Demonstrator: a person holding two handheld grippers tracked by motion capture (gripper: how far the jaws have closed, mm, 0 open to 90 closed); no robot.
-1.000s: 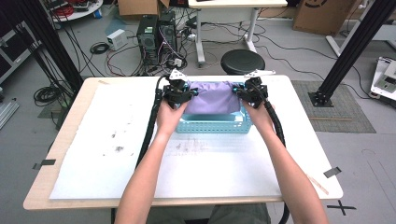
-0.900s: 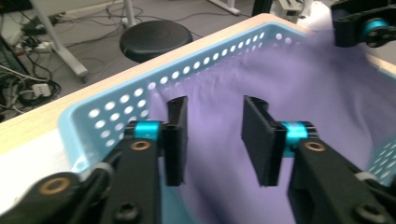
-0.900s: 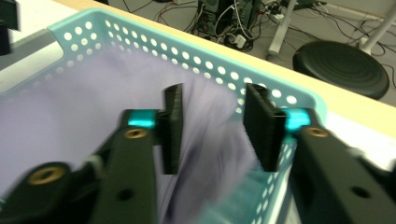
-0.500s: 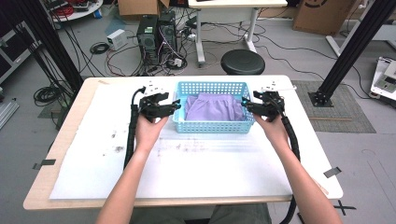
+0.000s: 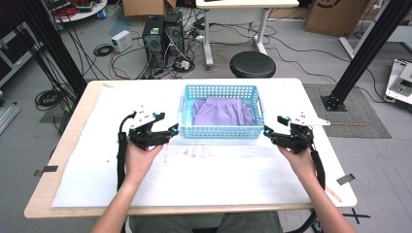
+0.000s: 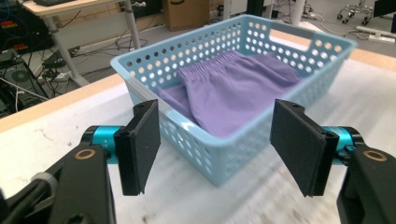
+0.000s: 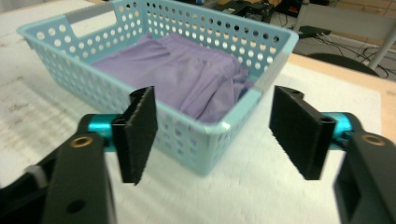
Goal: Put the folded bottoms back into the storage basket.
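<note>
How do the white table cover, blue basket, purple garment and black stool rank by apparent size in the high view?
1. white table cover
2. blue basket
3. purple garment
4. black stool
The stool stands farther from the camera, so its last place is unsure.

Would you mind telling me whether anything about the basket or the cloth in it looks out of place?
Nothing stands out. The blue basket sits level on the table, and the purple cloth lies wholly inside it, a little rumpled, with nothing hanging over the rim.

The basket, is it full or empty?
Not empty: a purple cloth lies bunched inside the basket, below its rim.
</note>
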